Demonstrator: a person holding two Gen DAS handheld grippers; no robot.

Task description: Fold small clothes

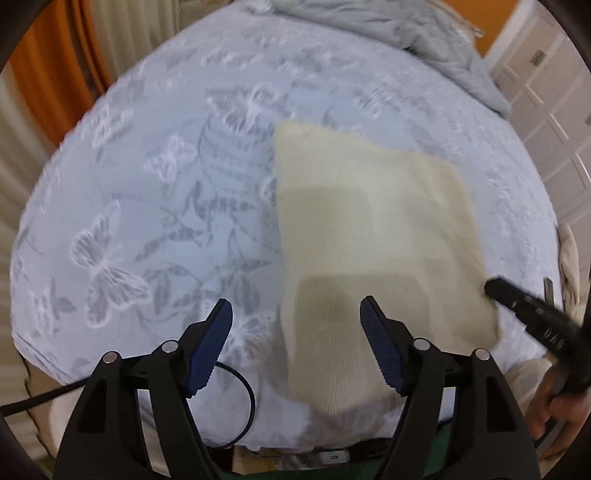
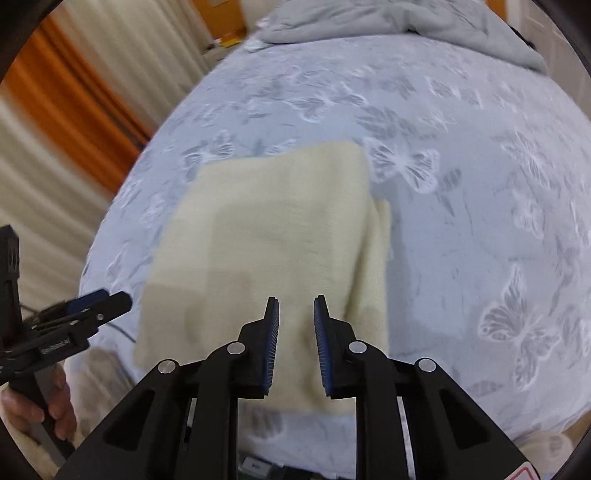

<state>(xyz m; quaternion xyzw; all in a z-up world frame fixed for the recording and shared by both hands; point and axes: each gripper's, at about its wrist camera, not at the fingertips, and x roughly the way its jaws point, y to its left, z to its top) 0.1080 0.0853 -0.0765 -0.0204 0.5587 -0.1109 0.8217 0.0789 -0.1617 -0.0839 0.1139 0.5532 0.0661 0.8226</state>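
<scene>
At centre-right of the left wrist frame: cream knit garment (image 1: 373, 236), already folded to a rough rectangle, flat on the bedspread (image 1: 147, 206); in the right wrist frame, centre-left (image 2: 266, 236)
Long axis: from lower frame edge toward upper frame in both views, slightly slanted; a second layer peeking out along the right edge in the right wrist frame
Nearer hand: right gripper (image 2: 295, 306), straight above the near end of the cloth; left gripper (image 1: 297, 306) straddling the cloth's left edge, one finger over bedspread, one over knit
Left jaws: wide apart, nothing between
Right jaws: nearly together, a narrow gap showing, nothing pinched
Texture: fine ribbed knit, soft, limp, likely to slide on itself
Bedspread: pale blue, printed butterflies and leaves
Beyond: grey blanket (image 1: 424, 33) bunched at upper right; orange and cream curtain (image 2: 74, 110) at left
</scene>
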